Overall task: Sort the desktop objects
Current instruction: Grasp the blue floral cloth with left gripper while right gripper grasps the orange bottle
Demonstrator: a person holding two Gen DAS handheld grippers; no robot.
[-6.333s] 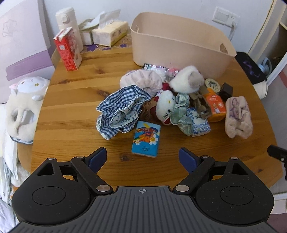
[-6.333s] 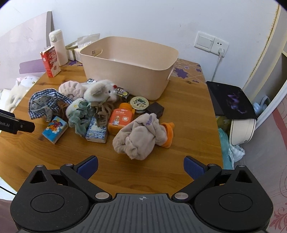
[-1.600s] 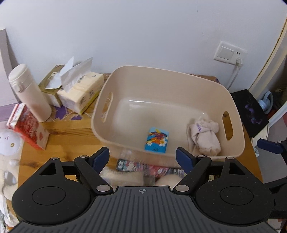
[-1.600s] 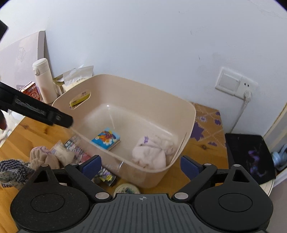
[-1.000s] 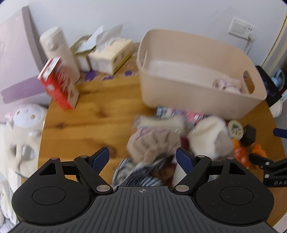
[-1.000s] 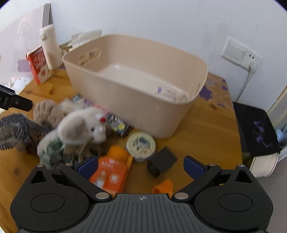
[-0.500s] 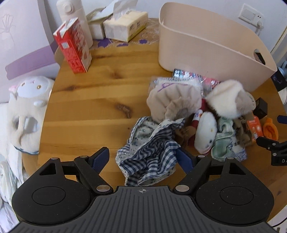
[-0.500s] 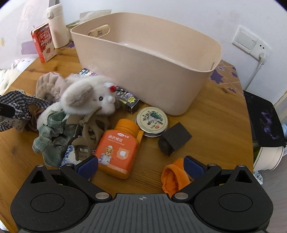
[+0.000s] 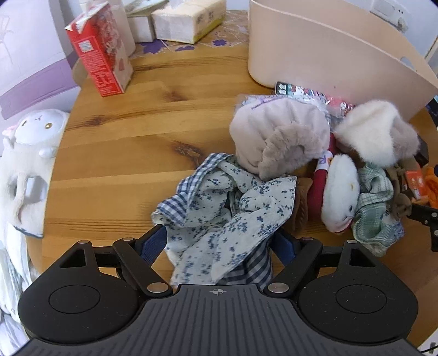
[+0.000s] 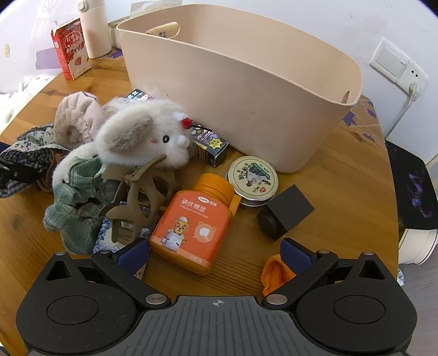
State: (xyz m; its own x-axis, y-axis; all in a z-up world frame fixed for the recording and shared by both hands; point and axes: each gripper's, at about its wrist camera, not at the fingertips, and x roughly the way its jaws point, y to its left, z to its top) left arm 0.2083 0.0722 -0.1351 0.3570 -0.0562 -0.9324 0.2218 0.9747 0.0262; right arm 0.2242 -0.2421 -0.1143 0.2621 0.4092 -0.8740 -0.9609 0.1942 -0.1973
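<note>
Wooden table bears a beige bin beside a white wall.

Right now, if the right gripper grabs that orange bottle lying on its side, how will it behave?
The orange bottle looks like rigid plastic, so it should hold shape between the right gripper fingers. Its glossy label may be slippery. Its flattish body makes rolling unlikely, though a push could slide it into the round tin.

Both tongs: matte black, ribbed, seemingly blue-padded fingertips, silver screws.
</note>
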